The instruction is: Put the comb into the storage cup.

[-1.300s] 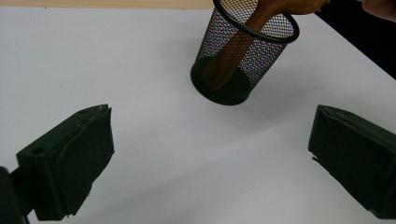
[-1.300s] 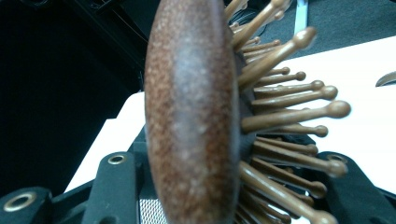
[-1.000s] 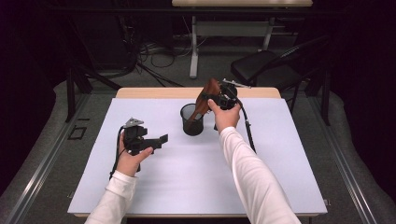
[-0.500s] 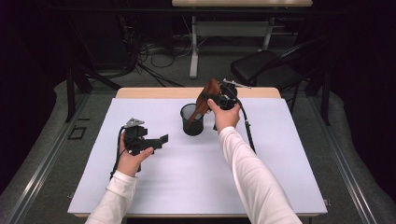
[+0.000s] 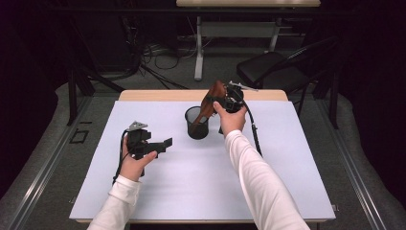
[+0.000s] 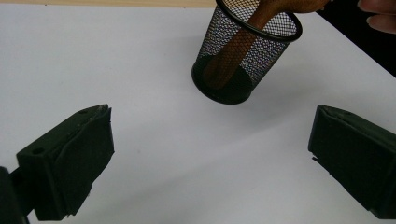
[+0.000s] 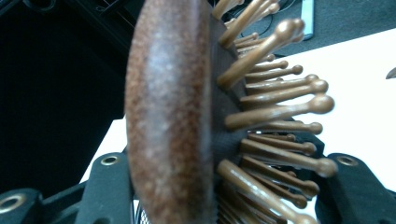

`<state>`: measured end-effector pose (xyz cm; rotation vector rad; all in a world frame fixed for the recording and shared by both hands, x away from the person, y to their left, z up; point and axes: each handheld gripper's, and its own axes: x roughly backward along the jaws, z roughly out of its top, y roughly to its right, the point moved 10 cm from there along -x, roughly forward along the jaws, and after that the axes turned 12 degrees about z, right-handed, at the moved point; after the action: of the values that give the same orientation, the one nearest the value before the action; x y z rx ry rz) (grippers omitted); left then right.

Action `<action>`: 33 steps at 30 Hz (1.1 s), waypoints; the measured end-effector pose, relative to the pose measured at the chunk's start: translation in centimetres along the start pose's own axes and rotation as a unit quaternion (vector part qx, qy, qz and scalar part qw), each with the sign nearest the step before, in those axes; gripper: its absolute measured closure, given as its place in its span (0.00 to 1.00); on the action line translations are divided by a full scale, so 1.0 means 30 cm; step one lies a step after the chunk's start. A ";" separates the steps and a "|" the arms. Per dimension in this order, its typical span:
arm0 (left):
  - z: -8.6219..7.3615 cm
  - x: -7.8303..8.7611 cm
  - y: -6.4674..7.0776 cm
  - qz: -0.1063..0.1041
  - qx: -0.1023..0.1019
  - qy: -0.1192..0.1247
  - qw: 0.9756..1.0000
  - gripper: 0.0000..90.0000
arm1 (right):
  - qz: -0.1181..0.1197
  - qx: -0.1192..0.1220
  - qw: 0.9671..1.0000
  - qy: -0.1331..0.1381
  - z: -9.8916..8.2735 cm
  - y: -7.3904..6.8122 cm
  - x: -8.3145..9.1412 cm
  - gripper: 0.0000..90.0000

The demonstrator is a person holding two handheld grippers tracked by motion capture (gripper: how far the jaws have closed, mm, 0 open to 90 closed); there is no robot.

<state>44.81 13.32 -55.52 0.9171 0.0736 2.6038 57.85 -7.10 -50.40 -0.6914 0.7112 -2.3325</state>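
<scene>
- One job looks nearly finished: the wooden hairbrush (image 5: 210, 103) stands handle-down in the black mesh cup (image 5: 197, 123), which sits on the far middle part of the white tabletop (image 5: 201, 182), and its head leans out over the rim to the right.
- What seems left is to let go fully and draw the hand away.
- The right hand-held gripper (image 5: 225, 98) sits at the brush head; in the right gripper view the head (image 7: 168, 116) lies between the jaws, wooden back toward one and bristles toward the other.
- Its jaws have just been opening, and I cannot tell whether the pads press the brush now.
- The left hand-held gripper (image 5: 160, 143) hovers at the near left, well apart from the cup, jaws spread wide and holding nothing.
</scene>
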 end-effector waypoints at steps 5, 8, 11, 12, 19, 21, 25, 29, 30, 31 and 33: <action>0.000 -0.001 0.000 0.000 0.000 0.001 1.000 0.00 | 0.003 0.007 1.000 -0.002 -0.004 -0.006 -0.004 0.41; 0.000 -0.001 0.001 0.000 0.000 0.001 1.000 0.00 | 0.001 0.011 1.000 -0.005 -0.007 -0.007 -0.006 0.38; 0.001 0.000 0.001 -0.001 0.000 0.001 1.000 0.00 | -0.013 0.016 1.000 -0.009 -0.011 0.009 -0.006 0.31; 0.001 0.000 0.000 0.000 0.000 0.001 1.000 0.00 | -0.016 0.013 1.000 -0.015 -0.015 0.016 -0.005 0.31; 0.000 -0.002 0.000 0.000 0.001 0.000 1.000 0.00 | -0.010 0.011 1.000 -0.020 -0.008 0.028 0.007 0.36; 0.000 -0.003 0.001 0.000 0.000 0.000 1.000 0.00 | -0.008 0.009 1.000 -0.019 -0.009 0.023 0.005 0.33; 0.000 -0.002 0.000 0.000 0.000 0.000 1.000 0.00 | -0.008 0.012 1.000 -0.018 -0.012 0.019 0.002 0.30; 0.000 -0.001 -0.001 0.000 0.000 0.001 1.000 0.00 | -0.006 0.010 1.000 -0.020 -0.011 0.019 0.003 0.27; 0.000 -0.001 -0.001 0.000 0.000 0.001 1.000 0.00 | -0.006 0.012 1.000 -0.019 -0.010 0.018 0.004 0.26; 0.000 -0.001 -0.001 0.000 0.000 0.001 1.000 0.00 | -0.008 0.012 1.000 -0.018 -0.008 0.018 0.006 0.25; 0.000 -0.001 0.000 0.000 -0.001 0.001 1.000 0.00 | -0.009 0.014 1.000 -0.017 -0.005 0.019 0.009 0.22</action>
<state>44.83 13.30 -55.55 0.9155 0.0719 2.6047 57.79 -7.60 -50.78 -0.7262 0.6592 -2.3379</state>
